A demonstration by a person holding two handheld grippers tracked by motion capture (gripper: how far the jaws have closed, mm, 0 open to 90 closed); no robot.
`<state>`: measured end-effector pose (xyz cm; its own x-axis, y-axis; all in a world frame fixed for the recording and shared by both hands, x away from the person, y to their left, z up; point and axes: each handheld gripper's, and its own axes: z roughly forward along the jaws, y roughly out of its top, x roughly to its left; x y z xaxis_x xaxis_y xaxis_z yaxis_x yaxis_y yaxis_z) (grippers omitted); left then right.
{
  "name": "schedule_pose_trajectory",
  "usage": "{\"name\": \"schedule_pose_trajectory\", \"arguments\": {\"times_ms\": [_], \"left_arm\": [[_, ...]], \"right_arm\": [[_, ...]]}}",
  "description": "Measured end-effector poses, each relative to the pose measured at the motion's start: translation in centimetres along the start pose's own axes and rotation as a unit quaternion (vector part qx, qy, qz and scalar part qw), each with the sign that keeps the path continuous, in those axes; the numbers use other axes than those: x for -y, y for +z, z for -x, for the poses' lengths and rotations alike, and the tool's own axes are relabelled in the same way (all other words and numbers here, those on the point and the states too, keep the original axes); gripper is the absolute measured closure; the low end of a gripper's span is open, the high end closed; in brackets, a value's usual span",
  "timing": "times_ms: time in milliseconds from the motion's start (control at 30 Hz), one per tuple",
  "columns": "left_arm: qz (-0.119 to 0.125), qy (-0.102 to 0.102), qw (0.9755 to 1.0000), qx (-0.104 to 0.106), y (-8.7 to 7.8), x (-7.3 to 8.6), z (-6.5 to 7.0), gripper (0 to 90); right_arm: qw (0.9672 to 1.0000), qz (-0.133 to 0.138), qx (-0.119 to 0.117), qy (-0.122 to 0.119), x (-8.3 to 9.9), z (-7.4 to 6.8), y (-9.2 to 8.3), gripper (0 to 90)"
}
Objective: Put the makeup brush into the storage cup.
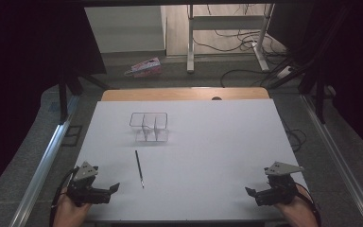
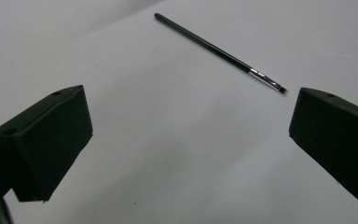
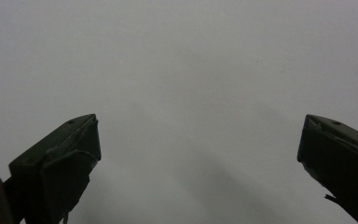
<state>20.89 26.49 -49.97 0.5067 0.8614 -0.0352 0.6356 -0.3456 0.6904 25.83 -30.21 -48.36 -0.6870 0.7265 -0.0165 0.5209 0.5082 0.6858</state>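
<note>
1. Left gripper (image 1: 105,190): jaws spread wide, nothing between them, resting at the near left edge of the table (image 1: 217,142)
2. Paintbrush (image 1: 139,168): lies flat at about 1 o'clock from the left gripper, near it but apart, bristle end toward the person; judged light, stiff and thin (it may roll or slip in the pads)
3. Take hold at mid-handle, pads across the shaft; avoid the metal ferrule (image 2: 263,77) and bristles
4. Clear divided holder (image 1: 149,126): 12 o'clock of the brush, well apart; likely light, easily tipped
5. Right gripper (image 1: 256,195): jaws wide, empty, at the near right edge
</note>
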Motion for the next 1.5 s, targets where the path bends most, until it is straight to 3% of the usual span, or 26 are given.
{"name": "schedule_pose_trajectory", "arguments": {"times_ms": [267, 500, 600, 833, 967, 1500], "left_arm": [[-0.016, -0.016, 0.9997, -0.011, -0.1, -0.2, 0.0, 0.1], [-0.036, 0.001, 0.9993, -0.012, 0.0, -0.6, 0.1, 0.0], [-0.043, 0.02, 0.9988, -0.014, 0.0, -0.9, 0.1, 0.0], [-0.044, 0.011, 0.9989, -0.004, -0.2, -1.4, -0.3, 0.0], [-0.066, 0.015, 0.9977, -0.001, -0.1, -1.7, -0.6, 0.0], [-0.085, 0.003, 0.9963, 0.005, 0.2, -2.8, -1.0, 0.6]], "right_arm": [[0.9999, 0.011, 0.006, 0.002, -0.1, 0.0, -0.2, 0.0], [1.0, 0.001, 0.002, 0.002, 0.0, 0.0, 0.0, 0.0], [1.0, 0.001, 0.002, 0.005, 0.0, 0.1, 0.0, 0.0], [1.0, -0.003, 0.002, 0.005, 0.0, 0.1, 0.1, 0.0], [1.0, -0.008, 0.005, 0.002, 0.0, 0.1, 0.2, 0.0], [0.9998, -0.01, 0.014, -0.009, -0.1, -0.1, 0.2, 0.0]]}}
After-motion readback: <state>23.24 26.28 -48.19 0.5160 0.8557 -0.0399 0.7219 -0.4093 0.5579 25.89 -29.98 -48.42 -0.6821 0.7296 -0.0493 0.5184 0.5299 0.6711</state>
